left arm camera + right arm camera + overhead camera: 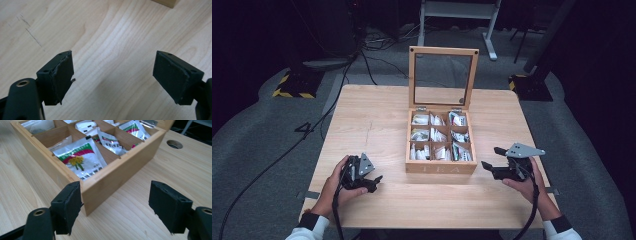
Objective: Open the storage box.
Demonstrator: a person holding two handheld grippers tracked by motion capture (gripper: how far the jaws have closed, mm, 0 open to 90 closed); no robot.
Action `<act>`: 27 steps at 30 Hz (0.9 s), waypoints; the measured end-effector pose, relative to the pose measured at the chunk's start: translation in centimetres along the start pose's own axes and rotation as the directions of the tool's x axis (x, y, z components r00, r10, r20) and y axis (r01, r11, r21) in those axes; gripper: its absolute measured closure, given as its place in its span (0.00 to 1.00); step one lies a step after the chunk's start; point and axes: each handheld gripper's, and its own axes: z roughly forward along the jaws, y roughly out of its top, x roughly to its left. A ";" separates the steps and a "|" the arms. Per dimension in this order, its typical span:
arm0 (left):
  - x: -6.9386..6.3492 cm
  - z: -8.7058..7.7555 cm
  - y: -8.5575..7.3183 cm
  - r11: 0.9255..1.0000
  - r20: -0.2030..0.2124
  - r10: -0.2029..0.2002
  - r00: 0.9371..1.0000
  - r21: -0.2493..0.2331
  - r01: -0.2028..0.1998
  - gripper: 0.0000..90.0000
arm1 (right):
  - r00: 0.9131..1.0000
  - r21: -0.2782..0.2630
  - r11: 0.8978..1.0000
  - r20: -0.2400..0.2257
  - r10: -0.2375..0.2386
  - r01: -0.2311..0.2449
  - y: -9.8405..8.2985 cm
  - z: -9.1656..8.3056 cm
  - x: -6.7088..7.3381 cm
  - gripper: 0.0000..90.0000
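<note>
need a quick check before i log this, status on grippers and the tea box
Left gripper and right gripper open, empty. Tea box lid up, sachets inside. Nothing in the way.

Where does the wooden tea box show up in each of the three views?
High view: tea box at table centre, lid raised.
Left gripper view: a box corner at the top edge.
Right gripper view: box ahead, its near corner between the jaws.
Shared landmark: light wooden table.

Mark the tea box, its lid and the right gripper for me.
tea box (pixel 440 168), high view, front wall.
lid (pixel 443 50), high view, top frame bar.
right gripper (pixel 493 157), high view, between its open jaws.
</note>
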 end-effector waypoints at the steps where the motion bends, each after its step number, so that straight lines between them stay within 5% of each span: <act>1: -0.2 0.1 -0.4 1.000 0.002 -0.009 1.000 0.004 0.009 0.19 | 1.000 0.001 1.000 -0.007 -0.007 0.007 0.3 0.2 0.2 0.30; 16: -1.0 -0.7 -2.9 0.997 0.065 -0.080 0.995 -0.004 0.080 0.19 | 0.990 0.008 0.996 -0.111 -0.091 0.092 3.7 4.1 3.1 0.35; 27: -0.7 -1.6 -5.3 0.977 0.110 -0.207 0.972 -0.031 0.211 0.19 | 0.980 0.034 0.991 -0.154 -0.123 0.130 4.7 7.1 4.0 0.35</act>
